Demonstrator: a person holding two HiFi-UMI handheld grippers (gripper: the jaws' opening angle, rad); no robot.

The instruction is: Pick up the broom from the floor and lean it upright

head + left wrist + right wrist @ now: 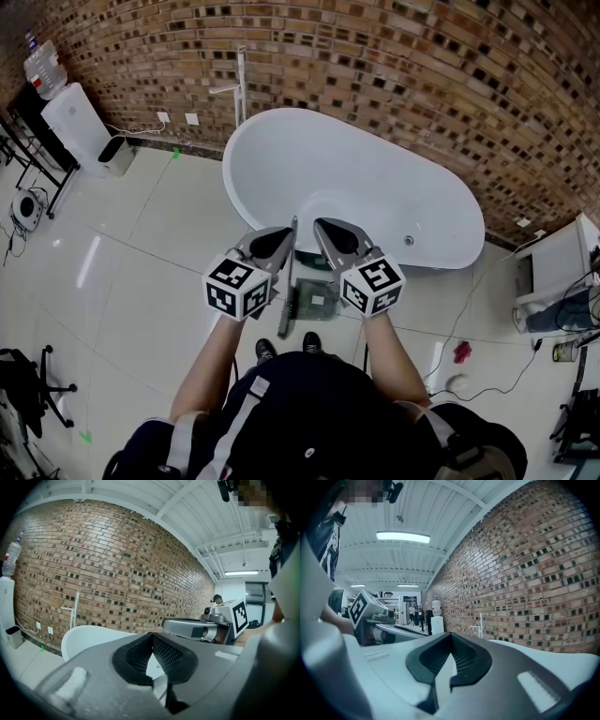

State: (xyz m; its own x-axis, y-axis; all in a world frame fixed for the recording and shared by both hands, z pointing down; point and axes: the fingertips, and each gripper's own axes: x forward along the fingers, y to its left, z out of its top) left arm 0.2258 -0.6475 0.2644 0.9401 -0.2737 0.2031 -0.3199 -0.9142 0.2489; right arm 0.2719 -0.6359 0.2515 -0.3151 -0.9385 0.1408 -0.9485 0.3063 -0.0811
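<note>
In the head view the broom lies on the pale floor tiles below my hands. Its thin grey handle (289,281) runs from the bathtub toward the person's shoes, and a greenish-grey head (316,301) lies beside it. My left gripper (284,232) is held above the handle's left side, and my right gripper (321,225) above its right side. Both point toward the tub, well above the floor. In the left gripper view the left gripper (151,637) has its jaws together with nothing between them. The right gripper (450,637) stands the same way in its own view.
A white bathtub (281,141) stands just ahead against the brick wall (394,66), with a floor-standing tap (240,89) behind it. A water dispenser (75,122) is at the far left. A white cabinet (562,262), cables and small items (461,352) lie to the right.
</note>
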